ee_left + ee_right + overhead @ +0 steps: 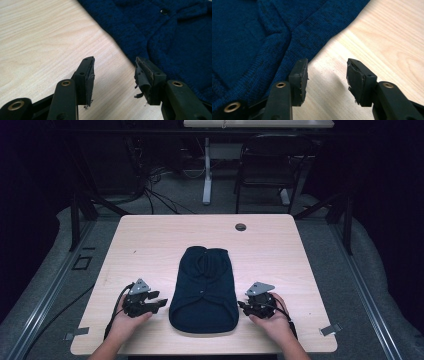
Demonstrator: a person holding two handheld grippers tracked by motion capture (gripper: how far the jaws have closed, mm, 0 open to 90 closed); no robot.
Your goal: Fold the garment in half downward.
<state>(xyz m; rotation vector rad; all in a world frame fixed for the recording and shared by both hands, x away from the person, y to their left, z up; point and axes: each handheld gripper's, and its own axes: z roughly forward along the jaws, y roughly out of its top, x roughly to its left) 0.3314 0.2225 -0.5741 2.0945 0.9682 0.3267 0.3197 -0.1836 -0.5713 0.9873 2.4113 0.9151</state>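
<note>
Two hands came in from the near edge of the wooden table (150, 235), each holding one gripper: the left gripper (159, 303) and the right gripper (241, 306), both with jaws spread apart and empty. Between them lay one folded navy knitted cardigan (204, 290), a single dark button (164, 11) visible on it. One round grommet (240, 227) sat near the far edge.

We take this for a lab or recording studio: beyond our grippers stands a pale wooden table (150, 245) amid black curtains, metal floor rails (42, 305), loose cables (150, 190), a black chair (267, 165) and another desk (257, 124).
</note>
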